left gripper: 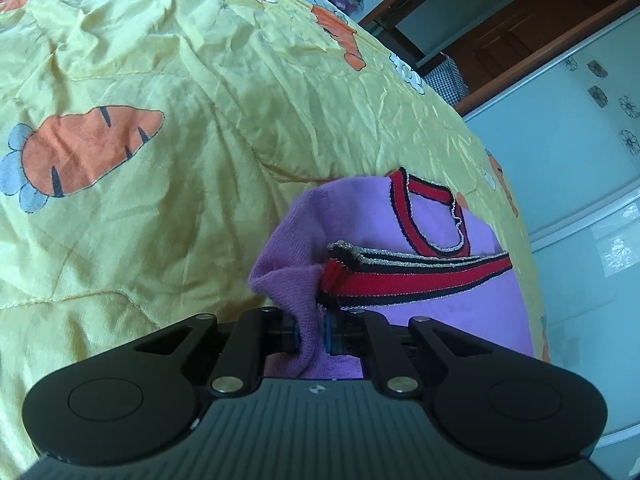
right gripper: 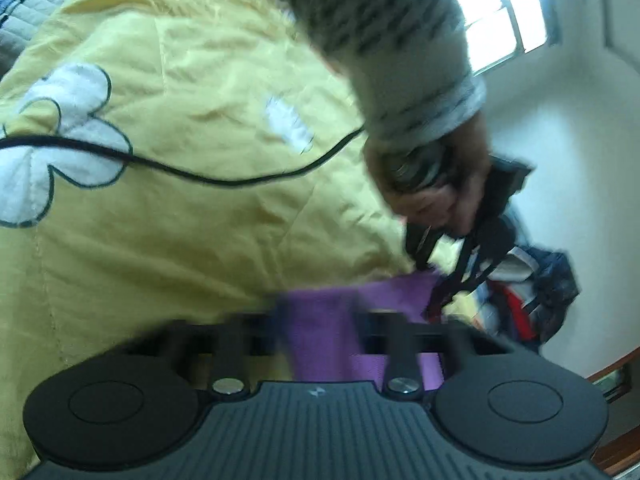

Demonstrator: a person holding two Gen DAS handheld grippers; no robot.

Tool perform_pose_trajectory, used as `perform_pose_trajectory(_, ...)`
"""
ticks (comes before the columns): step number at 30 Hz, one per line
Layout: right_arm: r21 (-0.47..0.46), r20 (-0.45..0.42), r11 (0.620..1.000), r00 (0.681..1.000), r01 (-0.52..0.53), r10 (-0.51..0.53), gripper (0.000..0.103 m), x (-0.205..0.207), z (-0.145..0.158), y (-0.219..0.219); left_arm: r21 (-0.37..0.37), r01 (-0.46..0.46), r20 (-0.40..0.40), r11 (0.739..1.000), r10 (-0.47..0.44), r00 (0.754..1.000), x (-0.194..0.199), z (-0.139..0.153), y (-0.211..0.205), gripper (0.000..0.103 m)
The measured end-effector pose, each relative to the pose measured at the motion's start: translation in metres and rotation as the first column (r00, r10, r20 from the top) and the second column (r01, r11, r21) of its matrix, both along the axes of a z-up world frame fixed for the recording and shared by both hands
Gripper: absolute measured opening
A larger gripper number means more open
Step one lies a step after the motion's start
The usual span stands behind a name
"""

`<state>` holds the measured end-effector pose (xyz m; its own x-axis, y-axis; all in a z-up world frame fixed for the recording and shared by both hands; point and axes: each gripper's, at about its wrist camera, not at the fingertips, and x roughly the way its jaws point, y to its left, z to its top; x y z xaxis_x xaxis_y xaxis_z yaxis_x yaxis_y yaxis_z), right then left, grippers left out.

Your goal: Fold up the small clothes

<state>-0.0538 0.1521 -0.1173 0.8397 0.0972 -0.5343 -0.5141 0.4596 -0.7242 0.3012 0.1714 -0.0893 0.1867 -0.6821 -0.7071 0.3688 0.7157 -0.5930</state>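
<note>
Left gripper (left gripper: 311,330): jaws nearly together, pinching a bunched edge of the purple garment (left gripper: 360,216) next to its red-black striped trim (left gripper: 420,276). Right gripper (right gripper: 320,336): blurred, jaws clamped on purple fabric too. Garment lies on the yellow carrot-print quilt (left gripper: 160,60), near its edge.

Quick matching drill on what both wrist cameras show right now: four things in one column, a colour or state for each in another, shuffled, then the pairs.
1. left claw
2. trim band
3. bedspread
4. sleeve

a. yellow, carrot print
b. grey, at the wrist of the hand holding the other claw
c. shut on the purple garment
d. red and black stripes

Pairs: 1-c, 2-d, 3-a, 4-b
</note>
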Motion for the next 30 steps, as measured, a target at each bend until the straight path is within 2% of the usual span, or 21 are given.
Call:
perform_pose_trajectory(4, 0.093, -0.016, 0.995, 1.0, 0.021, -0.019, 0.004, 0.0, 0.007, -0.011, 0.005, -0.013, -0.001, 1.0, 0.013, 1.0, -0.004, 0.004, 0.001, 0.011)
perform_pose_trajectory(7, 0.205, -0.018, 0.978, 0.999, 0.044, -0.041, 0.004, 0.001, 0.025, -0.024, 0.01, -0.026, 0.005, 1.0, 0.026, 1.0, -0.008, 0.018, -0.002, 0.01)
perform_pose_trajectory(10, 0.311, -0.013, 0.947, 0.997, 0.076, -0.076, 0.004, 0.005, 0.046, -0.044, 0.009, -0.032, 0.02, 0.999, 0.031, 0.999, -0.013, 0.039, -0.011, 0.01)
perform_pose_trajectory(14, 0.467, -0.034, 0.873, 0.99, 0.139, -0.14, 0.004, 0.008, 0.076, -0.09, -0.013, -0.032, 0.029, 0.999, 0.033, 0.999, -0.017, 0.067, -0.035, 0.01)
perform_pose_trajectory(16, 0.576, -0.087, 0.795, 0.981, 0.19, -0.171, 0.004, 0.009, 0.092, -0.122, -0.032, -0.037, 0.026, 0.999, 0.038, 0.999, -0.019, 0.078, -0.054, 0.01)
perform_pose_trajectory(19, 0.651, -0.089, 0.721, 0.967, 0.238, -0.239, 0.004, 0.002, 0.105, -0.169, -0.064, -0.05, 0.001, 0.997, 0.05, 0.999, -0.019, 0.082, -0.085, 0.01)
perform_pose_trajectory(22, 0.735, -0.165, 0.598, 0.939, 0.321, -0.301, 0.004, -0.001, 0.106, -0.223, -0.095, -0.069, -0.042, 0.993, 0.065, 0.997, -0.017, 0.077, -0.124, 0.01)
perform_pose_trajectory(25, 0.795, -0.246, 0.464, 0.908, 0.39, -0.34, 0.004, -0.007, 0.1, -0.271, -0.085, -0.076, -0.072, 0.993, 0.07, 0.995, -0.017, 0.064, -0.166, 0.01)
perform_pose_trajectory(29, 0.846, -0.328, 0.288, 0.865, 0.448, -0.38, 0.004, -0.015, 0.09, -0.332, -0.08, -0.075, -0.101, 0.994, 0.067, 0.993, -0.022, 0.051, -0.215, 0.01)
perform_pose_trajectory(30, 0.854, -0.339, 0.255, 0.857, 0.454, -0.389, 0.004, -0.018, 0.088, -0.345, -0.084, -0.069, -0.107, 0.994, 0.06, 0.992, -0.023, 0.049, -0.228, 0.01)
